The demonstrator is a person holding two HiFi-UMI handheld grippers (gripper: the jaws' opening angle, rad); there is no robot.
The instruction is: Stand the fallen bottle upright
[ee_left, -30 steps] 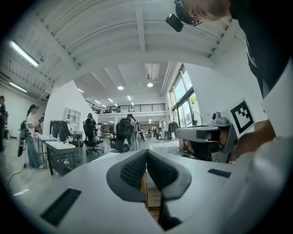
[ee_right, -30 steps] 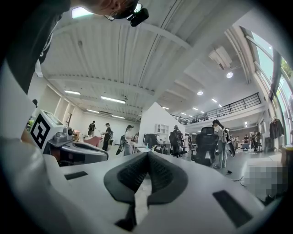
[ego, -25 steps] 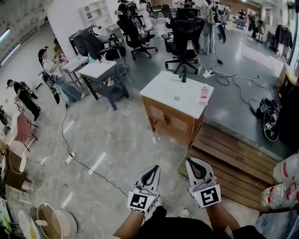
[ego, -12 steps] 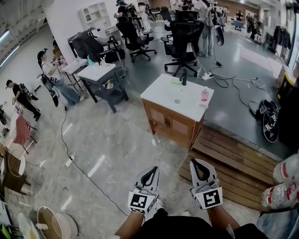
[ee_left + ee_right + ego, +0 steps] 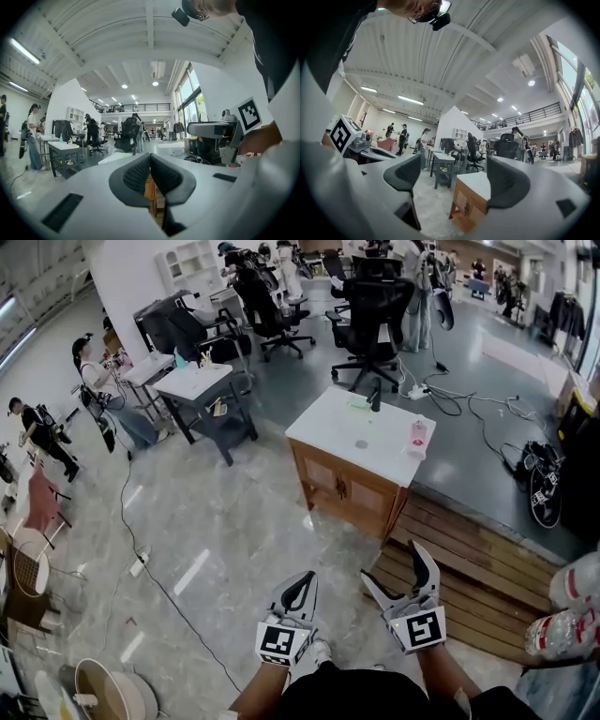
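The small pink bottle [image 5: 417,436] sits near the right edge of the white-topped cabinet [image 5: 328,423], well ahead of both grippers. The left gripper [image 5: 302,582] has its jaws together, empty. The right gripper [image 5: 392,563] has just been spreading its 2 jaws, with nothing between them. The bottle looks like light, slick plastic, so I'd pinch it mid-body.
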